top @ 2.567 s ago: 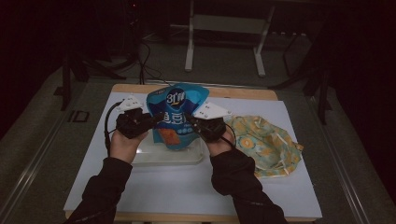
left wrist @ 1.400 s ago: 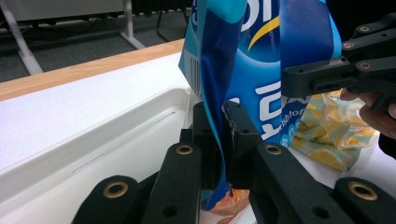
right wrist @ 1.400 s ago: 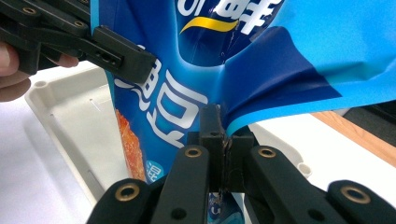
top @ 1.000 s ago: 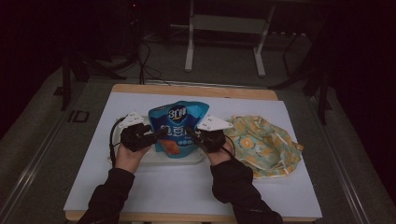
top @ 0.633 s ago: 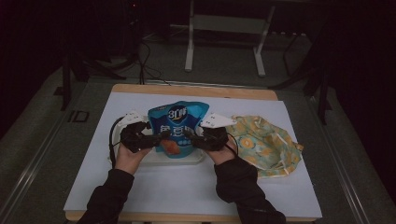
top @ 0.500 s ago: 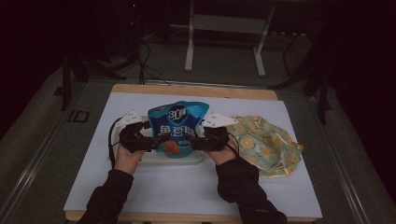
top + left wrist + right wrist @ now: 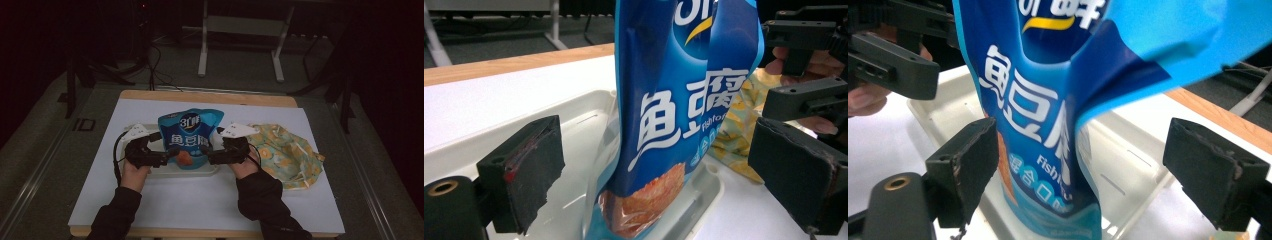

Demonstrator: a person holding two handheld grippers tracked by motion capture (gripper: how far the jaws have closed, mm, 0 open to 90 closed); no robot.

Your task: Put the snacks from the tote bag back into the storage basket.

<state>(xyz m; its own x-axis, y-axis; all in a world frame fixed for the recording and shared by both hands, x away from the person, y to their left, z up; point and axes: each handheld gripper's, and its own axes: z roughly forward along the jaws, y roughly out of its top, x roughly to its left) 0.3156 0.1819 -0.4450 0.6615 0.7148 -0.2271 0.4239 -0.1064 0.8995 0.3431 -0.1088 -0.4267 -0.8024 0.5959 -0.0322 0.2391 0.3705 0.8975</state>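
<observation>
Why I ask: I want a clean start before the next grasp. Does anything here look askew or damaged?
Yes, mildly. The blue snack bag stands in the white tray with its top creased and folded over, plain in the right gripper view. It stands between both grippers' open jaws, ungripped. The floral cloth lies crumpled beside the tray. No spill or tear shows.

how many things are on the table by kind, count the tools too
blue snack bag: 1
white tray: 1
yellow floral cloth: 1
handheld tools: 2, the left tool and the right tool, both with jaws open on either side of the bag
total: 5
</observation>
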